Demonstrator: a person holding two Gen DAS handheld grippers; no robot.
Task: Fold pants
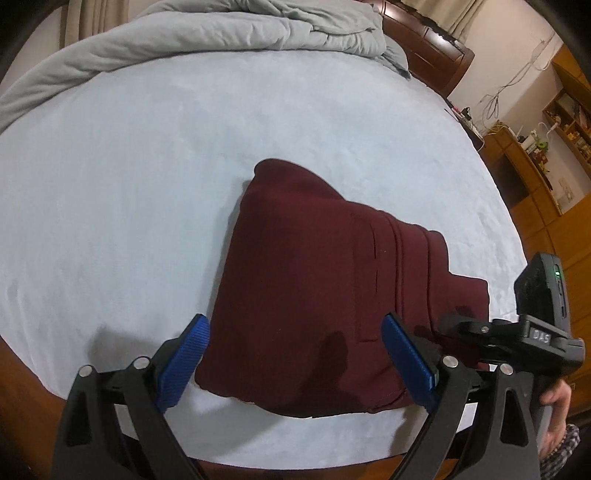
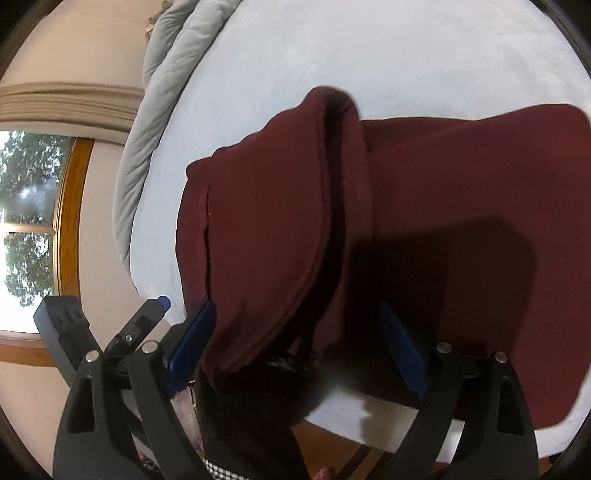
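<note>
The dark red pants (image 1: 314, 291) lie folded in a thick stack on the light blue bed sheet (image 1: 147, 166). My left gripper (image 1: 295, 354) is open, its blue pads on either side of the stack's near edge, just above it, holding nothing. My right gripper (image 2: 299, 343) is open too; a raised upper flap of the pants (image 2: 266, 236) sits between and ahead of its pads, lifted off the lower layer (image 2: 480, 184). I cannot tell whether the flap touches a pad. The right gripper's body (image 1: 535, 332) shows at the right of the left wrist view.
A grey duvet (image 1: 221, 33) is bunched along the far edge of the bed. A wooden headboard (image 1: 428, 48) and wooden shelves (image 1: 535, 166) stand to the right. The left gripper (image 2: 122, 332) shows low left in the right wrist view, in front of a window (image 2: 29, 221).
</note>
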